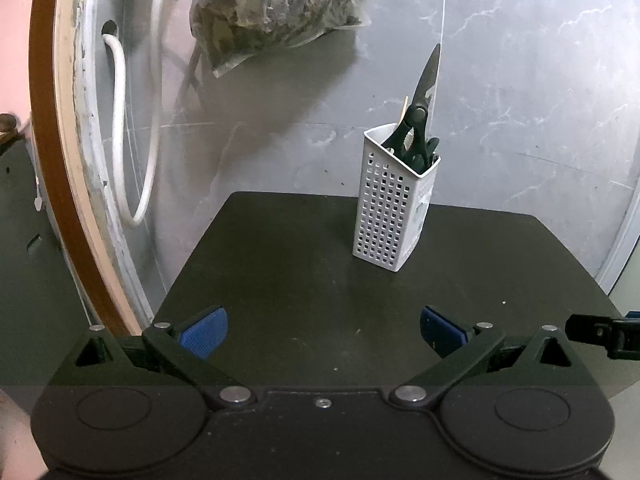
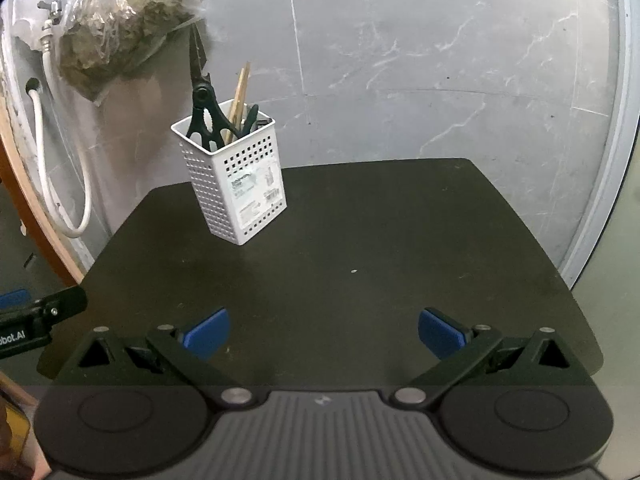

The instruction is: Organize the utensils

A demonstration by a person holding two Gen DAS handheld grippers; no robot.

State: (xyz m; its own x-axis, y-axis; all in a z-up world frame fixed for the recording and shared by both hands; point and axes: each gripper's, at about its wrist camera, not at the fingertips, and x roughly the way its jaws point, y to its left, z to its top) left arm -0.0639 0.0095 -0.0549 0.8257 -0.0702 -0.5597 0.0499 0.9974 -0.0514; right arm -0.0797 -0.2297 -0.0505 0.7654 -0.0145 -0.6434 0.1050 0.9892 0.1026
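Observation:
A white perforated utensil holder (image 1: 390,204) (image 2: 236,182) stands upright toward the back of a black tabletop (image 1: 300,280) (image 2: 360,260). Black scissors (image 1: 420,116) (image 2: 202,108) stick out of it, blades up, beside wooden chopsticks (image 2: 240,96) and a dark green handle (image 2: 250,118). My left gripper (image 1: 323,332) hovers open over the table's near edge, nothing between its blue pads. My right gripper (image 2: 323,332) is likewise open and empty, with the holder ahead to its left. Each gripper shows at the edge of the other's view.
A grey marbled wall (image 1: 520,80) (image 2: 440,60) rises behind the table. A clear plastic bag of dried leaves (image 1: 276,4) (image 2: 124,24) hangs on it at upper left, next to a white hose (image 1: 152,120) (image 2: 60,160). A wooden curved frame (image 1: 52,140) stands at far left.

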